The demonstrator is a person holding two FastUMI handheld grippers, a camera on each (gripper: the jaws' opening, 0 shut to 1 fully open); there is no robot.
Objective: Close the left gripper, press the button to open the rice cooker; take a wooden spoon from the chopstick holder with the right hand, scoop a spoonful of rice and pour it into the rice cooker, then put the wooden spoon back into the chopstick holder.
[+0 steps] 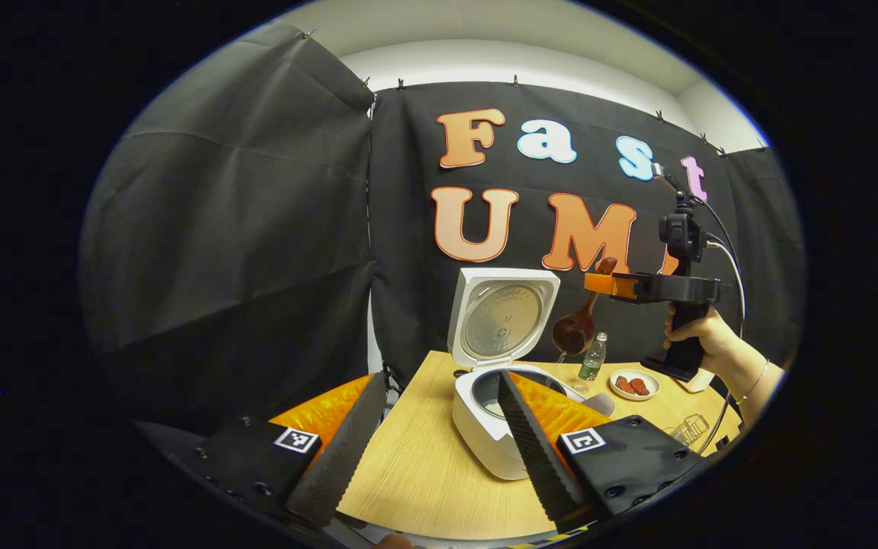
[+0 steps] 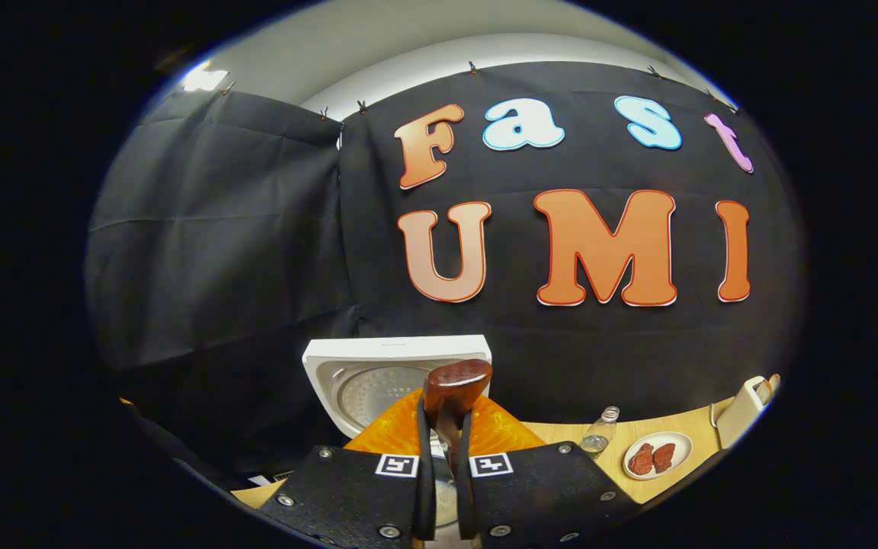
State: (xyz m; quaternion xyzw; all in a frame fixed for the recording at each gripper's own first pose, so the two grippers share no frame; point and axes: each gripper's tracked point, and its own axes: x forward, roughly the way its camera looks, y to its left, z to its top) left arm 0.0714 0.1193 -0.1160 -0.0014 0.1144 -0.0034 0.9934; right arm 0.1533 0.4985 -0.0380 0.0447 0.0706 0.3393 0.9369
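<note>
My right hand-held gripper [image 2: 444, 457] is clamped on the wooden spoon [image 1: 580, 320], handle slanting up, bowl hanging above and just right of the open rice cooker [image 1: 496, 412]. My left hand-held gripper [image 1: 439, 450] stands apart, empty, nearer the cooker on the table [image 1: 424, 473].

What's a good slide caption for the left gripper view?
Right gripper holds the wooden spoon above the open rice cooker.

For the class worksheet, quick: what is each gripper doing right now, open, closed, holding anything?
Left gripper: jaws open, holding nothing, above the table in front of the open rice cooker.
Right gripper: jaws closed on the wooden spoon.
</note>
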